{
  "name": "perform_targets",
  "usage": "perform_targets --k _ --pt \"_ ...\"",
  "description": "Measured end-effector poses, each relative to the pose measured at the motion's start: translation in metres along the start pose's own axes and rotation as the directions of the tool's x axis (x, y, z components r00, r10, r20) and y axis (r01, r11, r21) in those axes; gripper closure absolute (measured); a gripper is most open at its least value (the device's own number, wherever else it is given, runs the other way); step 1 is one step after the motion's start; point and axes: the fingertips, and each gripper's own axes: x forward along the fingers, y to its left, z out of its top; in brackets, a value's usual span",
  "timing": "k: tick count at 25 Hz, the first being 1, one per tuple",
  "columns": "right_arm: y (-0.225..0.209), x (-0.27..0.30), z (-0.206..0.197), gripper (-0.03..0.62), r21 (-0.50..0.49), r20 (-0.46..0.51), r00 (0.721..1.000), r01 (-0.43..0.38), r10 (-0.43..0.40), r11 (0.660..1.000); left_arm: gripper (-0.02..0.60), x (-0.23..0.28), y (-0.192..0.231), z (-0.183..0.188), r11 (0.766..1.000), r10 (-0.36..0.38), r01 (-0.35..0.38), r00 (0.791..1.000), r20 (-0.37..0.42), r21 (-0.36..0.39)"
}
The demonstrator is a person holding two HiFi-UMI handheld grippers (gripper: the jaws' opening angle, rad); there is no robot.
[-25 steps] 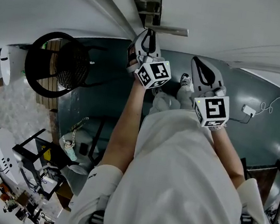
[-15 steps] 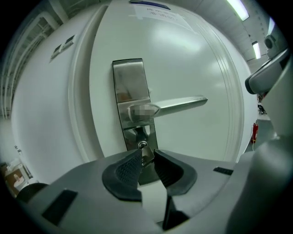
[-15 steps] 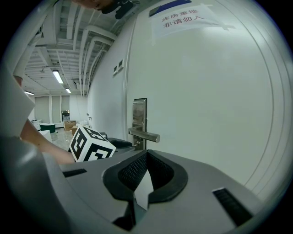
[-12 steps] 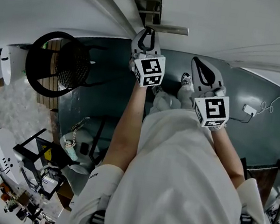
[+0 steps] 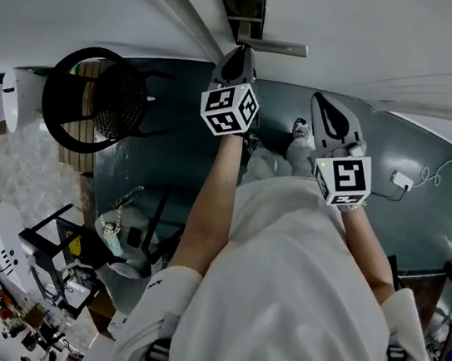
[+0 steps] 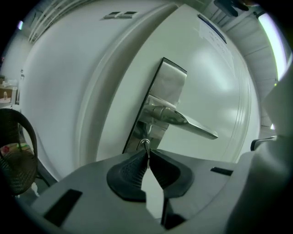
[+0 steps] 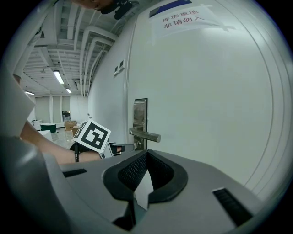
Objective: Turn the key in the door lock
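— Where did the key [image 6: 145, 145] sit against the fingers?
— Right at their tips. The left gripper [image 6: 146, 154] had just been closing its jaws, and its two black pads [image 6: 128, 169] pinched the key's head between them. The key itself stood in the lower end of the steel lock plate [image 6: 161, 98].
— And the other one?
— The right gripper [image 7: 145, 155] had its tips pressed together with nothing between them. In the head view it hung to the right of the left gripper and farther back from the door [image 6: 215, 82], touching nothing.
— What crowded the key?
— The lever handle [image 6: 185, 121] ran just above it, sticking out to the right over the jaws. The door frame [image 6: 98, 105] lay just to the left of the plate.
— Any open room?
— Bare door panel to the right of the plate. A black mesh chair [image 5: 95, 101] stood off to the left, well apart from the left arm.
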Motion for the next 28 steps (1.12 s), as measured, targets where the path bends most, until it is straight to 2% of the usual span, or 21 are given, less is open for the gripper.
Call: perform_targets --k 2,4,7,9,10,11,13,14,17,18,19,22,25,26,28 --pt "0.003 0.001 0.0 0.602 -0.002 -0.001 1.0 -0.006 0.006 1.0 0.554 0.0 0.0 0.0 0.999 -0.025 0.025 1.0 -0.001 -0.037" --pt "0.006 0.001 0.001 0.602 -0.007 0.001 1.0 -0.015 0.015 1.0 0.554 -0.001 0.001 0.0 0.991 -0.051 0.052 0.999 0.014 -0.126" --pt "0.008 0.0 0.003 0.602 -0.013 0.004 1.0 -0.021 0.021 1.0 0.554 -0.003 0.003 0.0 0.943 -0.107 0.12 0.993 0.059 -0.31" --pt "0.008 0.0 0.003 0.602 -0.012 0.004 1.0 -0.02 0.02 1.0 0.554 -0.004 0.004 -0.001 0.907 -0.142 0.161 0.987 0.078 -0.389" --pt "0.007 0.0 0.003 0.602 -0.011 0.003 1.0 -0.018 0.018 1.0 0.554 -0.004 0.005 -0.002 0.88 -0.165 0.187 0.982 0.09 -0.436" --pt "0.007 0.001 0.003 0.602 -0.011 0.003 1.0 -0.017 0.017 1.0 0.554 -0.004 0.005 -0.002 0.843 -0.19 0.218 0.976 0.107 -0.492" --pt "0.005 0.002 0.003 0.602 -0.012 0.002 1.0 -0.017 0.017 1.0 0.554 -0.003 0.005 -0.002 0.753 -0.234 0.276 0.961 0.149 -0.597" --pt "0.005 0.002 0.003 0.602 -0.012 0.002 1.0 -0.018 0.018 1.0 0.554 -0.002 0.005 -0.002 0.712 -0.25 0.298 0.954 0.166 -0.635" --pt "0.006 0.003 0.004 0.602 -0.013 0.005 1.0 -0.025 0.025 1.0 0.554 -0.002 0.003 0.0 0.613 -0.285 0.342 0.936 0.204 -0.712" --pt "0.007 0.003 0.004 0.602 -0.014 0.005 1.0 -0.027 0.027 1.0 0.554 -0.001 0.004 0.0 0.568 -0.291 0.357 0.93 0.224 -0.742" --pt "0.008 0.003 0.004 0.602 -0.015 0.005 1.0 -0.029 0.029 0.999 0.554 -0.001 0.004 0.0 0.508 -0.294 0.376 0.921 0.254 -0.775" --pt "0.01 0.005 0.004 0.602 -0.019 0.006 0.999 -0.034 0.034 0.999 0.554 -0.001 0.006 0.0 0.289 -0.277 0.435 0.891 0.36 -0.853" --pt "0.009 0.005 0.004 0.602 -0.018 0.007 0.999 -0.033 0.033 0.999 0.554 0.001 0.008 -0.003 0.128 -0.248 0.461 0.872 0.421 -0.878" --pt "0.008 0.004 0.004 0.602 -0.017 0.006 0.999 -0.031 0.031 0.999 0.554 0.001 0.009 -0.005 0.063 -0.238 0.464 0.867 0.438 -0.884" --pt "0.007 0.004 0.003 0.602 -0.015 0.005 1.0 -0.027 0.028 1.0 0.554 0.002 0.01 -0.008 -0.087 -0.213 0.463 0.857 0.47 -0.882"
